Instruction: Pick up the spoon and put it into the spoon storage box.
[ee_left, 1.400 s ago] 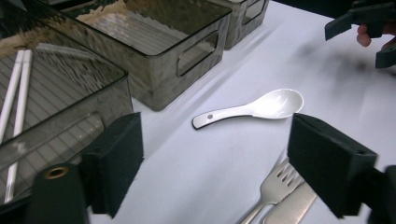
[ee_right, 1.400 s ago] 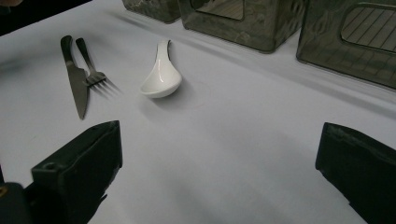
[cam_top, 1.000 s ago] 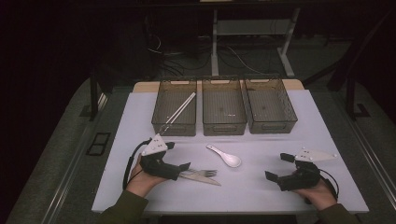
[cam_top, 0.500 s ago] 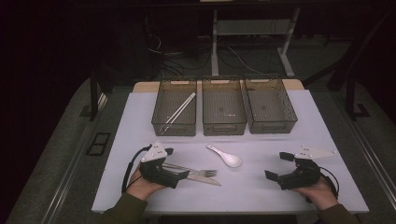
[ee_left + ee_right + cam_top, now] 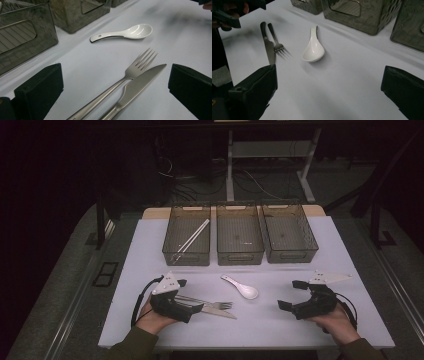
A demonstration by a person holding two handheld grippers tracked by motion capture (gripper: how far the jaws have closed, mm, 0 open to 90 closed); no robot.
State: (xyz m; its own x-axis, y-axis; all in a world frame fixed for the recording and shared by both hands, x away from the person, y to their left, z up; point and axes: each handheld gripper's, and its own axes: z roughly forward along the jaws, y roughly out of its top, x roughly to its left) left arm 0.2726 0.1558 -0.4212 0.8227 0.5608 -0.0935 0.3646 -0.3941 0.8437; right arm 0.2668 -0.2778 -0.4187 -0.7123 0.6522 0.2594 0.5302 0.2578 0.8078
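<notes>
1. The left tongs (image 5: 197, 307) sit low over the desk (image 5: 150, 250), held in the person's left hand (image 5: 150, 320), with both black jaws spread wide apart and nothing clamped between them.
2. In the left gripper view, the fork (image 5: 140, 66) and the knife (image 5: 140, 81) lie flat on the desk in the gap between those spread jaws, handles running back toward the tongs and tips pointing away.
3. Fork and knife lie side by side, touching or nearly so along their handles; neither jaw touches them.
4. A white spoon (image 5: 241, 287) rests on the desk just beyond the fork's tines, ahead of the left tongs and roughly midway between the two tongs.
5. The right tongs (image 5: 290, 295) are held in the right hand (image 5: 340, 325), well apart from the cutlery, jaws likewise spread wide and empty.
6. In the right gripper view the spoon lies ahead of the right tongs, bowl toward them, with the knife and fork farther off to one side.
7. Three dark bins (image 5: 240, 255) stand in a row beyond both tongs; the one nearest the left tongs holds pale chopsticks (image 5: 192, 237).
</notes>
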